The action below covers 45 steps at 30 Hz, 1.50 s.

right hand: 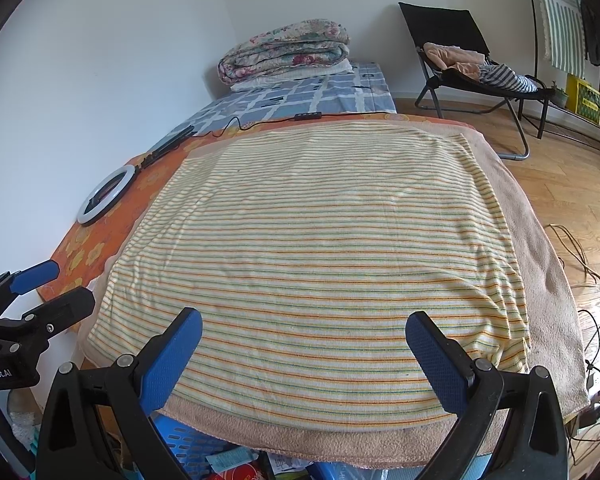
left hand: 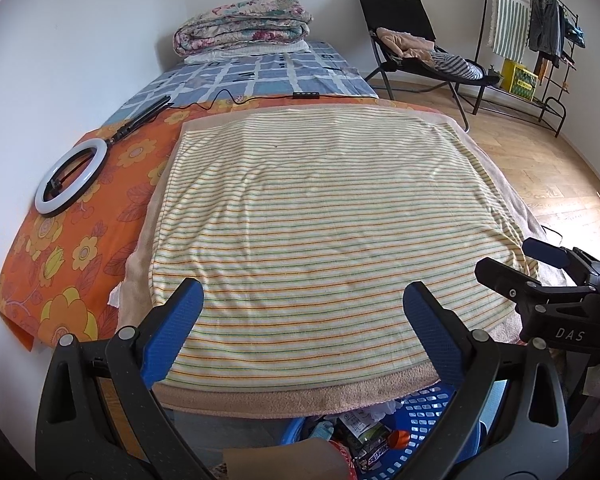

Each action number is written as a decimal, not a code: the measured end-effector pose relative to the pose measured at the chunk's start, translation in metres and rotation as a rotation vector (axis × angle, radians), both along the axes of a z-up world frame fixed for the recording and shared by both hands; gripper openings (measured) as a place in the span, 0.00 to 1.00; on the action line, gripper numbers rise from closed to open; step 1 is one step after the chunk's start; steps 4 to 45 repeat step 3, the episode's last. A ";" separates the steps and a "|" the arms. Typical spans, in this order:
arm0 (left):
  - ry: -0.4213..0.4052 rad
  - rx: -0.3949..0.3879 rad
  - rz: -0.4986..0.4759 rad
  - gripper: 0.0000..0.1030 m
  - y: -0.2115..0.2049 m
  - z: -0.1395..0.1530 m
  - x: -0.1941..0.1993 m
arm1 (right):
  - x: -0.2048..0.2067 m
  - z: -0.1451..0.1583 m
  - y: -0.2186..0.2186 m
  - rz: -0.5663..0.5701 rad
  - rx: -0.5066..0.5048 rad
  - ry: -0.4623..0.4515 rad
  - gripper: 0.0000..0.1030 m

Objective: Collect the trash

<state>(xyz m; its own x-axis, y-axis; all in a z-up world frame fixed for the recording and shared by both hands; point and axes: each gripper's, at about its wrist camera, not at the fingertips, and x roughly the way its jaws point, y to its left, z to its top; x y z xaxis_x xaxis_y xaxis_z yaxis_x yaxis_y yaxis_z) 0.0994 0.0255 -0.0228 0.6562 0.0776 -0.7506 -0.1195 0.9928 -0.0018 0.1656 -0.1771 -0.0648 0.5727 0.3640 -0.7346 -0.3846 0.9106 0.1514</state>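
My left gripper (left hand: 303, 295) is open and empty, held over the near edge of a striped towel (left hand: 320, 216) spread on the bed. My right gripper (right hand: 303, 330) is open and empty over the same towel (right hand: 312, 240). Below the bed edge stands a blue perforated basket (left hand: 432, 412) holding wrappers, a bottle and other trash (left hand: 364, 436); it also shows in the right wrist view (right hand: 188, 440). A crumpled white tissue (left hand: 115, 295) lies at the towel's left edge on the orange floral sheet. The right gripper shows at the right of the left wrist view (left hand: 540, 276).
A ring light (left hand: 70, 178) on a stand lies on the orange floral sheet (left hand: 60, 248) by the wall. A folded quilt (left hand: 242, 26) sits at the bed's far end. A black chair (left hand: 412, 44) with clothes, a clothes rack (left hand: 540, 40) and floor cables (right hand: 580, 264) are to the right.
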 end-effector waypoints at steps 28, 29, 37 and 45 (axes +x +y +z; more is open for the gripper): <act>-0.001 0.000 0.000 0.99 0.000 0.000 0.000 | 0.000 0.000 0.000 0.000 0.000 0.000 1.00; -0.001 0.000 0.000 0.99 0.000 0.000 0.000 | 0.000 0.000 0.000 0.000 0.000 0.000 1.00; -0.001 0.000 0.000 0.99 0.000 0.000 0.000 | 0.000 0.000 0.000 0.000 0.000 0.000 1.00; -0.001 0.000 0.000 0.99 0.000 0.000 0.000 | 0.000 0.000 0.000 0.000 0.000 0.000 1.00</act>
